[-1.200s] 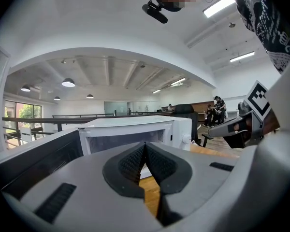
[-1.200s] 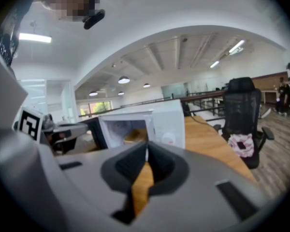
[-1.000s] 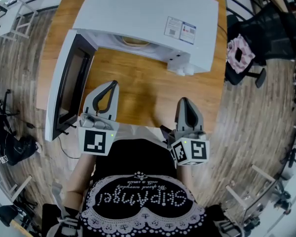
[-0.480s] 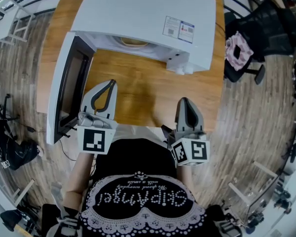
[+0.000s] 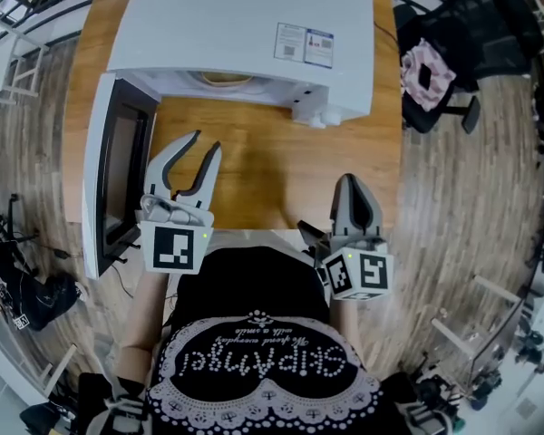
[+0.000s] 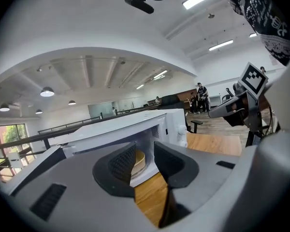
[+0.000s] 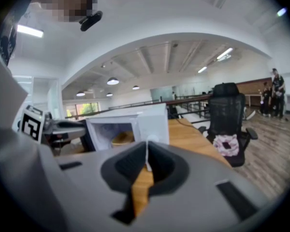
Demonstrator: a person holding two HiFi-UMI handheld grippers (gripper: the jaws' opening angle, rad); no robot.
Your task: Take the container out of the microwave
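The container [image 5: 222,78] sits inside the microwave [image 5: 245,25], whose door [image 5: 118,175] is swung open over the table [image 5: 272,166]. The left gripper [image 5: 206,143], pinched together a second ago, is now opening. Its jaws are partway apart, empty and aimed at the cavity, likely readying the grab. The right gripper [image 5: 349,184] is clenched on nothing, well short of the microwave.

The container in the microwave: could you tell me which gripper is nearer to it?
Left. The left gripper, jaws opening with nothing between them, faces the container in the open microwave; the right gripper is farther off to the right.
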